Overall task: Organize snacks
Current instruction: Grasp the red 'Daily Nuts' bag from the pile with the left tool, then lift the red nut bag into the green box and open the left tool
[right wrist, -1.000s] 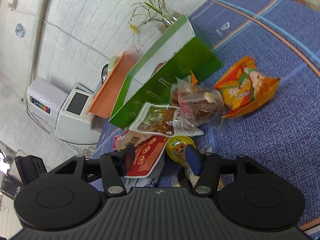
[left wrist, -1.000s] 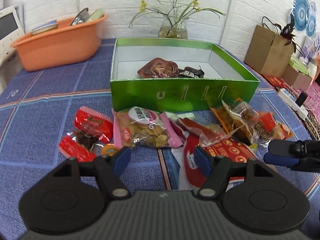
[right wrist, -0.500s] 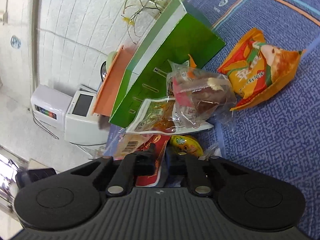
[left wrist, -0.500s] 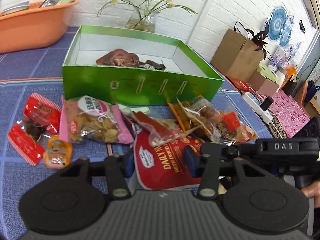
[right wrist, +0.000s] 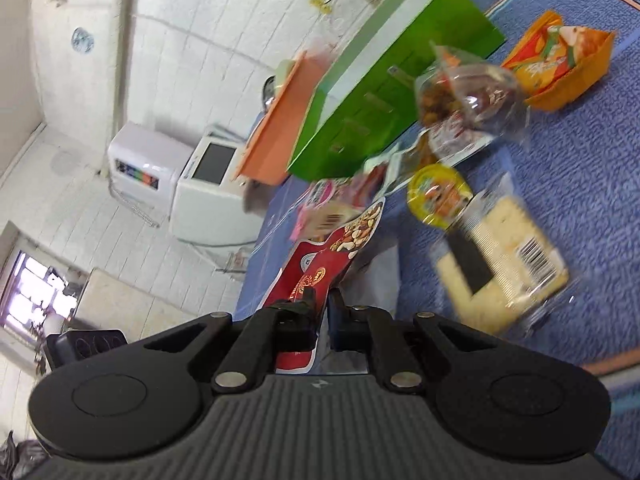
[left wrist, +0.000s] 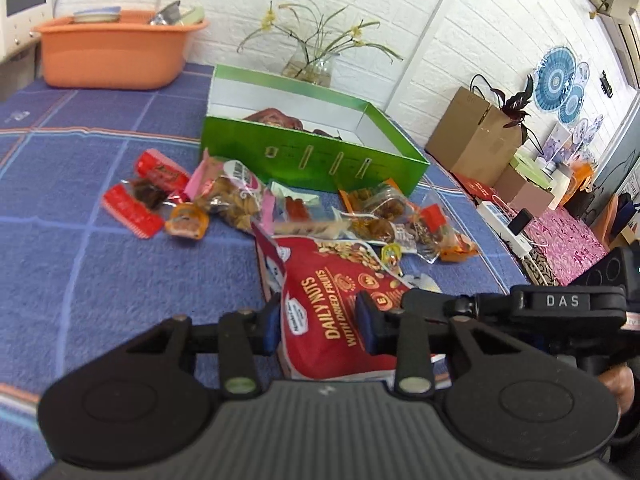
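Note:
A red Daily Nuts bag (left wrist: 326,312) lies at the front of a pile of snack packets on the blue cloth. My right gripper (right wrist: 323,312) is shut on the edge of this red bag (right wrist: 320,276) and holds it lifted. My left gripper (left wrist: 318,326) is open, its blue fingertips on either side of the bag. The green box (left wrist: 312,148) stands behind the pile with a few dark snacks inside. It also shows in the right wrist view (right wrist: 384,80).
A cracker packet (right wrist: 504,256), a yellow jelly cup (right wrist: 438,194), a clear dried-fruit bag (right wrist: 468,96) and an orange bag (right wrist: 560,64) lie near the right gripper. Red packets (left wrist: 150,192) lie at left. An orange basin (left wrist: 116,52) and a flower vase (left wrist: 312,68) stand at the back.
My right gripper has closed on the red nuts bag and raised it. My left gripper has moved right and forward, so the bag now sits between its open fingers.

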`<state>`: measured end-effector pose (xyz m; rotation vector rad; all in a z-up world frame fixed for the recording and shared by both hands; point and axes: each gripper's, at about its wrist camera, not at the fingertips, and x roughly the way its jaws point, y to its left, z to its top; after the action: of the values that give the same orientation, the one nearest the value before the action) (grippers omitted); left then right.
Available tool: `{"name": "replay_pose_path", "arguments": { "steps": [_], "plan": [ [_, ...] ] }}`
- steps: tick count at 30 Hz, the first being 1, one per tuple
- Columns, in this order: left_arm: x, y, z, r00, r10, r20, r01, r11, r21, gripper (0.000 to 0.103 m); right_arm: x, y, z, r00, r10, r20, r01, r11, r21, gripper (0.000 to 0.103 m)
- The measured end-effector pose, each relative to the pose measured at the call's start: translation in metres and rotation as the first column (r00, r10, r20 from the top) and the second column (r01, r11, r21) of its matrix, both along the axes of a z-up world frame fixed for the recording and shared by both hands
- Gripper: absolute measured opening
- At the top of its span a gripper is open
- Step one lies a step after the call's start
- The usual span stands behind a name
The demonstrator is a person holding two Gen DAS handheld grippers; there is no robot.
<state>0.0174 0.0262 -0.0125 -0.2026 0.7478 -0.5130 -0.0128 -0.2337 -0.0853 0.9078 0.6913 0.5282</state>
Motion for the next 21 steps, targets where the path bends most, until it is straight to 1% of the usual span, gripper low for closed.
{"name": "replay_pose_path", "arguments": {
  "steps": [3, 6, 9, 10, 12, 15, 17, 21],
  "plan": [
    [-0.017, 0.006, 0.010, 0.999, 0.022, 0.039, -0.022, 1.000, 0.013, 0.033, -0.006, 0.011, 0.012, 0.998, 0.034, 0.057, -0.032, 0.999, -0.032, 0.009],
    [-0.028, 0.009, 0.019, 0.993, 0.046, 0.106, -0.050, 0.998, 0.029, 0.033, -0.009, 0.026, 0.029, 0.986, 0.060, 0.154, -0.044, 0.993, -0.105, 0.008],
    [-0.022, 0.008, 0.025, 0.983, 0.089, 0.161, -0.095, 0.995, 0.029, 0.031, -0.004, 0.038, 0.041, 0.969, 0.059, 0.241, -0.011, 0.980, -0.198, 0.008],
    [-0.018, 0.007, 0.026, 0.978, 0.110, 0.176, -0.116, 0.993, 0.019, 0.028, 0.001, 0.043, 0.043, 0.963, 0.049, 0.266, 0.013, 0.974, -0.226, 0.008],
    [-0.007, 0.007, 0.028, 0.971, 0.130, 0.202, -0.133, 0.991, 0.003, 0.027, 0.012, 0.043, 0.046, 0.952, 0.041, 0.303, 0.041, 0.965, -0.259, 0.008],
    [0.012, 0.005, 0.031, 0.971, 0.150, 0.184, -0.148, 0.989, -0.027, 0.026, 0.027, 0.039, 0.048, 0.947, 0.022, 0.320, 0.069, 0.961, -0.268, 0.008],
    [0.025, -0.001, 0.034, 0.971, 0.157, 0.179, -0.157, 0.988, -0.015, 0.025, 0.035, 0.034, 0.047, 0.950, 0.007, 0.312, 0.080, 0.961, -0.265, 0.008],
    [0.043, -0.020, 0.040, 0.970, 0.145, 0.194, -0.156, 0.987, 0.046, 0.024, 0.050, 0.024, 0.048, 0.953, -0.013, 0.304, 0.101, 0.956, -0.275, 0.008]
  ]
}}
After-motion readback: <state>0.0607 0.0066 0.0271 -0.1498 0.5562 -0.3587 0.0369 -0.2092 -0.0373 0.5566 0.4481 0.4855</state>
